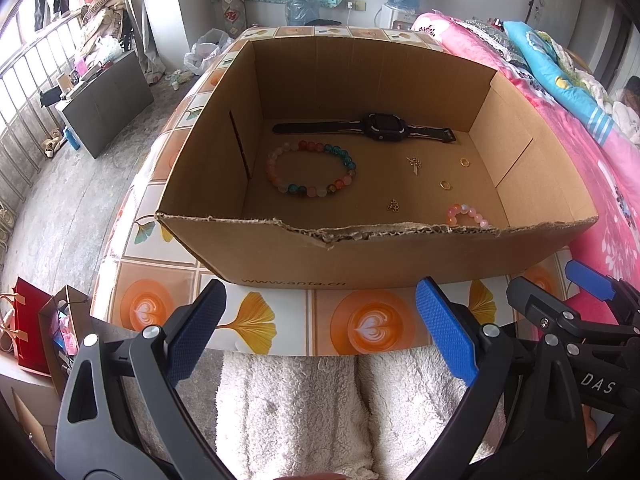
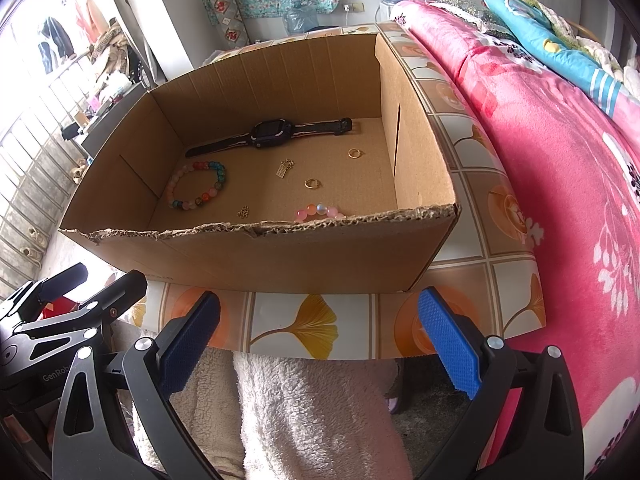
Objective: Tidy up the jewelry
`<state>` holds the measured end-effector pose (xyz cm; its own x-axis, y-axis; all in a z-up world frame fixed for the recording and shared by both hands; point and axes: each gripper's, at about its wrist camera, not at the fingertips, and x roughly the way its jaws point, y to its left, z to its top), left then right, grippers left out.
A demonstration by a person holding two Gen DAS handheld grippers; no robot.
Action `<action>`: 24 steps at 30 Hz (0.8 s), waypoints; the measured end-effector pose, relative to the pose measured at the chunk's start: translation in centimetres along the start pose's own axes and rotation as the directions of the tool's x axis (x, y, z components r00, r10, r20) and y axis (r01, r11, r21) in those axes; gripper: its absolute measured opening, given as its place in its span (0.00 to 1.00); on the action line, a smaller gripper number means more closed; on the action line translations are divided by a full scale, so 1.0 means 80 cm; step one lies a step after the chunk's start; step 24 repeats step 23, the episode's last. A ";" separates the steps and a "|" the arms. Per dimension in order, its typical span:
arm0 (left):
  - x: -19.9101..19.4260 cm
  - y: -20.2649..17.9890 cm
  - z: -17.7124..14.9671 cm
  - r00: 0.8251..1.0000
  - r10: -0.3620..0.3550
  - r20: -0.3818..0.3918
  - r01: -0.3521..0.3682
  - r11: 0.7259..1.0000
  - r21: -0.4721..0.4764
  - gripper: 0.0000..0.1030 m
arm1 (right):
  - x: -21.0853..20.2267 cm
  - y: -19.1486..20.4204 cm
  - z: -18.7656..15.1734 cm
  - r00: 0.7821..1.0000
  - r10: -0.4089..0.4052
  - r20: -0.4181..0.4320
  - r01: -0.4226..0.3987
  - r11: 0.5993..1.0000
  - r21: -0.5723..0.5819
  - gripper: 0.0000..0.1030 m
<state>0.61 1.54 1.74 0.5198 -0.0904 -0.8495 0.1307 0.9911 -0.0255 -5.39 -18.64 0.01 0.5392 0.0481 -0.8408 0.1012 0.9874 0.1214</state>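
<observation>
Table (image 1: 248, 320) holds box (image 1: 360, 256) whose torn rim half-hides pink bracelet (image 1: 462, 216).

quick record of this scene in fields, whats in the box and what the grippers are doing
container: open cardboard box on a tiled-pattern table
back of box: black watch
left side: multicolour bead bracelet
near right corner: pink bead bracelet
small gold pieces: two rings, two charms
left gripper: open, empty, short of the box
right gripper: open, empty, short of the box

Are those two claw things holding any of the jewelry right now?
No. The left gripper and right gripper are both open and empty; the jewelry lies in the cardboard box.
</observation>
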 end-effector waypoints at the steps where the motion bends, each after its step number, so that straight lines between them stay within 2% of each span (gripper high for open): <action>1: 0.000 0.000 0.000 1.000 0.000 0.000 0.000 1.000 0.000 0.89 | 0.000 0.000 0.000 1.000 0.000 0.000 0.000 1.000 0.000 0.94; 24: -0.001 -0.002 0.001 1.000 0.003 0.003 -0.003 1.000 0.001 0.89 | -0.001 -0.001 -0.001 1.000 0.003 0.000 -0.003 1.000 0.005 0.94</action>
